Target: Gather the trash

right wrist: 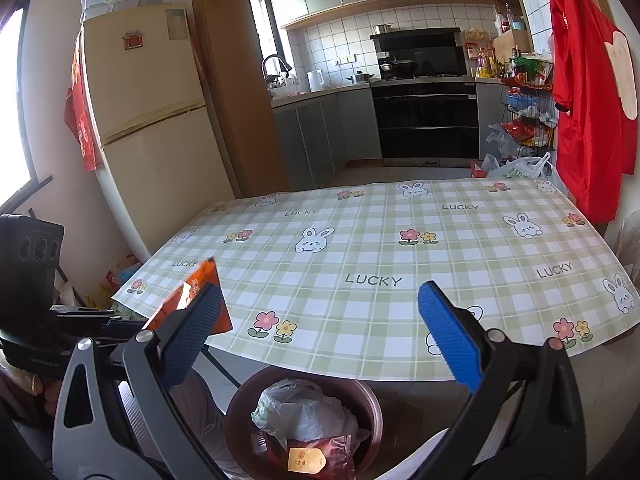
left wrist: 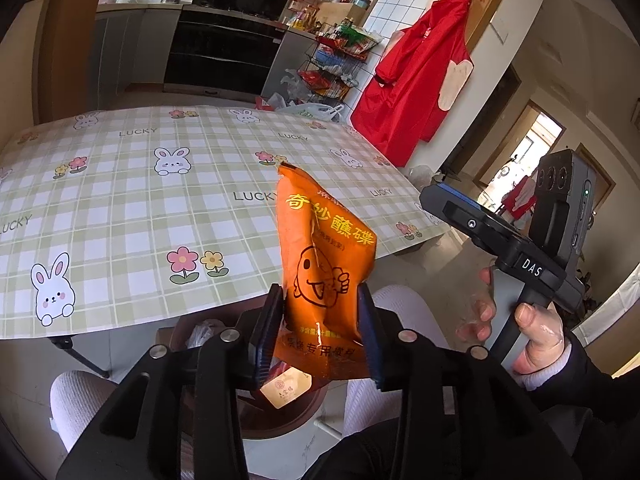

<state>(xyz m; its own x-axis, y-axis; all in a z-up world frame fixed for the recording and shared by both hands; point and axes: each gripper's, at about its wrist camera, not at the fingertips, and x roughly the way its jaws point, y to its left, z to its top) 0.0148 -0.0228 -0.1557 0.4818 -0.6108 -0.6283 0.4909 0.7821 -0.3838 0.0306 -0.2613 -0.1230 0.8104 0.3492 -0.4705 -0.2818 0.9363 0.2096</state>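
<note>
An orange packet [left wrist: 324,272] stands upright between the blue pads of the left gripper [left wrist: 322,332], just past the near edge of a table [left wrist: 132,208] covered in a green check cloth printed with rabbits, flowers and the word LUCKY. The pads sit at the packet's two sides near its lower half; whether they press on it or only flank it cannot be told from the wrist view. Below the packet, between the person's knees, a brown bin [right wrist: 240,404] holds a crumpled white bag [right wrist: 304,408] and a red wrapper [right wrist: 320,456] with a gold label.

The right gripper [right wrist: 320,336] is spread wide with nothing between its pads, hanging over the table's near edge above the bin. From its camera the packet shows at the left, partly behind the left pad, near the table's left corner. In the left view the right hand [left wrist: 536,336] grips its tool's handle at the right.

Far behind the table are a fridge [right wrist: 148,120] at left, a black stove [right wrist: 424,116] at centre, a wire rack [right wrist: 528,120] of packets, and a red apron [right wrist: 588,92] hanging on the wall at right.
</note>
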